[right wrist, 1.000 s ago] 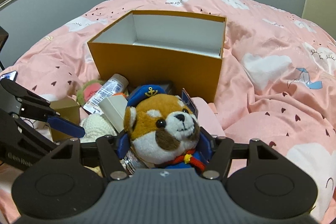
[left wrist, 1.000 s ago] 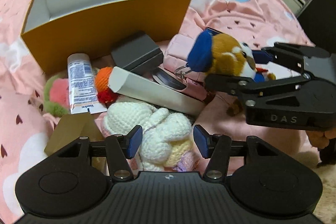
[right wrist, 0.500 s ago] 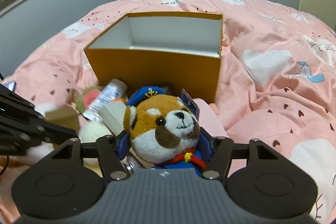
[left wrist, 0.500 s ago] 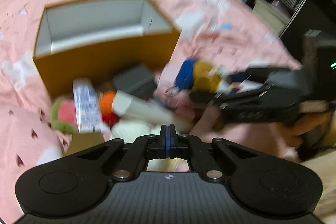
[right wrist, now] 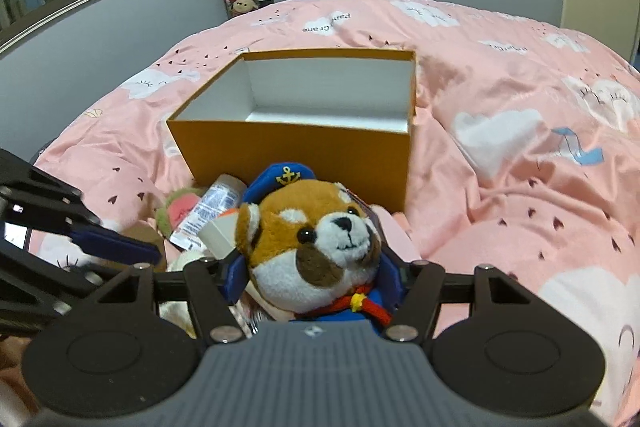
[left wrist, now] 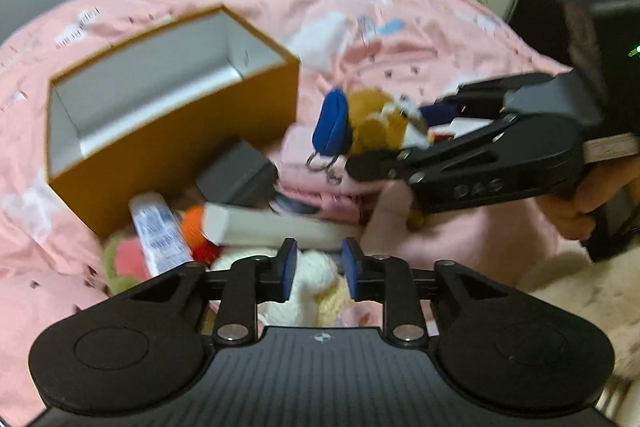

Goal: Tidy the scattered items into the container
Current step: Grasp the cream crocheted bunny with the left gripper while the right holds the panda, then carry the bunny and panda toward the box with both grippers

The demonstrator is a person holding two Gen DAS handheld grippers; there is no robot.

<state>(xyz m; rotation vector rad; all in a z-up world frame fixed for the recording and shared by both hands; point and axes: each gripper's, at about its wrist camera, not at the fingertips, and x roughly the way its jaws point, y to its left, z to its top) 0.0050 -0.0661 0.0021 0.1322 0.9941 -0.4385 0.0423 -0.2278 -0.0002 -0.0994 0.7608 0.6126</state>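
- The orange box (right wrist: 292,143), the container for the task, stands open and empty on the pink duvet (right wrist: 500,155), just behind the pile of loose items.
- The plush fox in a sailor cap (right wrist: 316,239) is pinched between the blue pads of the right gripper (right wrist: 312,277), in front of the box's near wall and lower than its rim. To do this step well, I would lift the plush above the rim before carrying it forward, so it does not push the light cardboard wall, and let go only once it is over the white interior.
- The left gripper (left wrist: 318,269) hangs above the cream crocheted toy (left wrist: 308,287); its jaws are opening, part-spread, and the pads are not pressing the toy. It should keep out of the right gripper's path to the box.
- Still in the pile: a long white carton (left wrist: 272,229), a dark grey block (left wrist: 236,175), a printed tube (left wrist: 158,233) and a green and pink plush (left wrist: 124,263).
- Against a second ago: the left gripper's jaws stood wider then, shut fully half a second ago, and are now parting again; its view has lifted and swung, taking in more of the room.
- The right gripper's hold on the fox is unchanged, though the plush sits a little higher against the box wall.
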